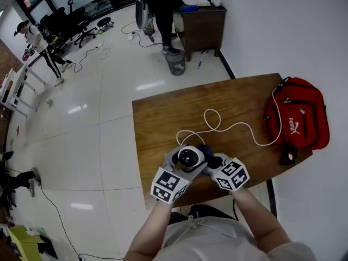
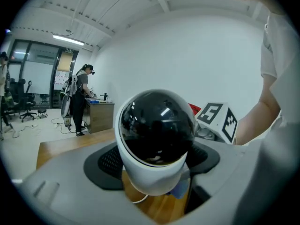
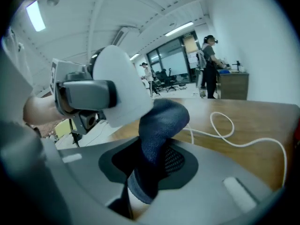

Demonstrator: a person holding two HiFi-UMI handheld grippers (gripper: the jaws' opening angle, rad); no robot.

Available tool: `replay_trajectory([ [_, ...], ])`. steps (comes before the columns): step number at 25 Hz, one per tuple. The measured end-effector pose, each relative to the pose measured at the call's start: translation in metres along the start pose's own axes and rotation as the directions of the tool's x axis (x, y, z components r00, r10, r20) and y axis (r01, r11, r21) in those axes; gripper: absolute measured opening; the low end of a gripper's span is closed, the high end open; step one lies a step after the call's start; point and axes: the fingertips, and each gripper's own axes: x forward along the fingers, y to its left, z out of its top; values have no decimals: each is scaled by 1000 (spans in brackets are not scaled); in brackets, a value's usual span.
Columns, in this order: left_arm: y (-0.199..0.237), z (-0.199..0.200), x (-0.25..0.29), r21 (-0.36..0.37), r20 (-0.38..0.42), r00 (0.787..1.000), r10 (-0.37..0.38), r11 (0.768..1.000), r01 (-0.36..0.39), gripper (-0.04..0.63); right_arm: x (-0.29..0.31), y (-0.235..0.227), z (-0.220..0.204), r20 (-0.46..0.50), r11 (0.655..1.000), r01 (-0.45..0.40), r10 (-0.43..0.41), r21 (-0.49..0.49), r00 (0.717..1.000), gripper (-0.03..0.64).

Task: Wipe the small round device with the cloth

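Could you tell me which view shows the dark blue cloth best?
The right gripper view: the dark blue cloth stands large, clamped in the right gripper. The head view shows a small patch; the left gripper view, a sliver under the white round device.

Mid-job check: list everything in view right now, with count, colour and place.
device: 1, white with black dome, held above the table
cloth: 1, dark blue, beside the device
cable: 1, white, looped on the table
table: 1, brown wood, below the tongs
bag: 1, red, table's right end
cabinet: 1, dark brown, far wall
bin: 1, grey, floor by cabinet
bystanders: at least 2, dark clothes, far floor
left tongs: grey, shut on device
right tongs: grey, shut on cloth
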Motion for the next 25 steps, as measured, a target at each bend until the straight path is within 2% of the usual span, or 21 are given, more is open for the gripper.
replay_trajectory([
  [3, 4, 2, -5, 8, 1, 1000, 17, 1000, -17, 373, 2, 25, 15, 3, 991, -97, 98, -97, 995, 109],
  [11, 7, 4, -7, -29, 26, 999, 25, 999, -24, 373, -1, 60, 3, -61, 939, -217, 208, -268, 976, 109],
  [15, 7, 6, -12, -28, 33, 999, 31, 999, -30, 371, 2, 93, 1, -47, 902, -309, 310, -301, 950, 109],
  [19, 6, 5, -15, -9, 29, 999, 35, 999, -35, 371, 2, 109, -4, -37, 882, -366, 372, -296, 927, 109],
  [21, 5, 9, -15, -6, 42, 998, 36, 999, -36, 371, 4, 106, -7, -31, 892, -368, 373, -265, 927, 109],
  [25, 4, 21, -18, 4, 91, 995, 27, 1000, -27, 370, 13, 80, -8, -31, 942, -279, 278, -189, 960, 109],
])
